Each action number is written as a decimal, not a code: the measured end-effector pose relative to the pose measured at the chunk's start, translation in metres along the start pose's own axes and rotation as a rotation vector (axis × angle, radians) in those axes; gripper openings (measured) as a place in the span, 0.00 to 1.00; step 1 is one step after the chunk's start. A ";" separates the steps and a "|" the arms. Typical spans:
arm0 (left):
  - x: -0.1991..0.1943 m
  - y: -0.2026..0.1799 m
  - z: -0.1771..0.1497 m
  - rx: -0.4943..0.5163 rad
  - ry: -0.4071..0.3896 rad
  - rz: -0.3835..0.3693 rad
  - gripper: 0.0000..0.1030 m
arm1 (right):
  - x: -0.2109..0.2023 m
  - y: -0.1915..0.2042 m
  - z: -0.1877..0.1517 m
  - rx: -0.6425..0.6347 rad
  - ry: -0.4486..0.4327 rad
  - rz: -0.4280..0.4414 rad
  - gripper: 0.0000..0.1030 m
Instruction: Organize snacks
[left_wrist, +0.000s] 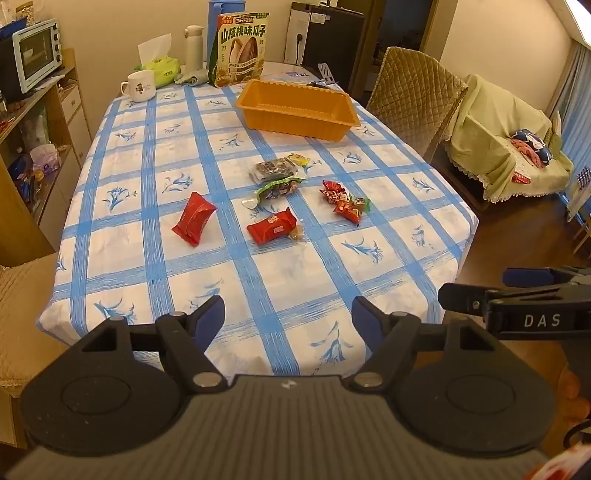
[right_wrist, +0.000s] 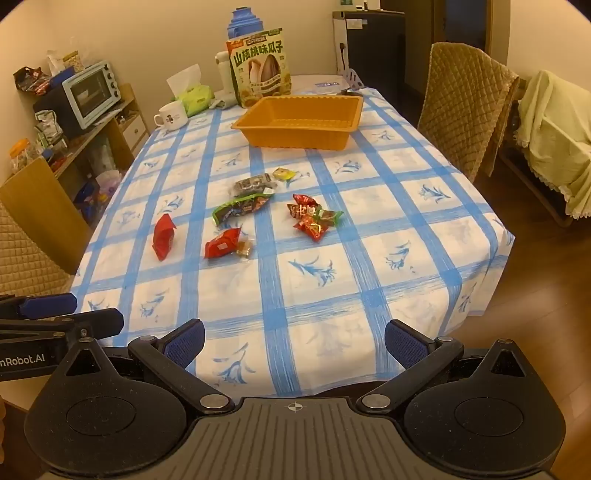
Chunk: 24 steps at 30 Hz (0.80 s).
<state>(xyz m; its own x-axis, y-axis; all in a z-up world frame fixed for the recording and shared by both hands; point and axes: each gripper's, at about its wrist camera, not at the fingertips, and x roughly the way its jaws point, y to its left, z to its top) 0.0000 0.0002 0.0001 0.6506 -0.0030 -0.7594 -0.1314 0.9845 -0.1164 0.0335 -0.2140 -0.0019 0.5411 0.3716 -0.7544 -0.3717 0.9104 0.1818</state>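
Several snack packets lie mid-table on a blue-checked cloth: a red packet (left_wrist: 193, 218) (right_wrist: 163, 236) at the left, a second red packet (left_wrist: 272, 229) (right_wrist: 222, 243) with a small brown sweet beside it, a green-edged packet (left_wrist: 280, 187) (right_wrist: 242, 207), a clear dark packet (left_wrist: 272, 169) (right_wrist: 252, 184), a small yellow one (right_wrist: 283, 173) and a cluster of red sweets (left_wrist: 344, 201) (right_wrist: 314, 218). Beyond them stands an empty orange tray (left_wrist: 295, 125) (right_wrist: 295, 138). My left gripper (left_wrist: 288, 319) and right gripper (right_wrist: 293, 341) hover open over the near table edge, nothing between their fingers.
At the table's far end stand a big sunflower-seed bag (left_wrist: 241, 50), a white mug (left_wrist: 139, 85), a tissue pack (left_wrist: 160, 64) and a white flask (left_wrist: 194, 46). A quilted chair (left_wrist: 413, 96) is at the right side, shelves with an oven (left_wrist: 35, 55) at the left.
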 end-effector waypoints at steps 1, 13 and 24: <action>0.000 0.000 0.000 0.000 -0.002 0.000 0.72 | 0.000 0.000 0.000 0.000 0.002 0.000 1.00; 0.003 0.012 -0.004 -0.002 0.007 0.003 0.72 | 0.003 0.002 0.003 -0.001 0.004 0.001 1.00; 0.001 0.010 -0.001 -0.004 0.009 0.002 0.72 | 0.004 0.004 0.003 -0.001 0.005 0.001 1.00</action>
<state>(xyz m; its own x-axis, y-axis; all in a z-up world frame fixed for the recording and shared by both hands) -0.0013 0.0100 -0.0022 0.6436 -0.0026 -0.7654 -0.1356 0.9838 -0.1173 0.0361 -0.2085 -0.0024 0.5370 0.3721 -0.7571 -0.3734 0.9096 0.1822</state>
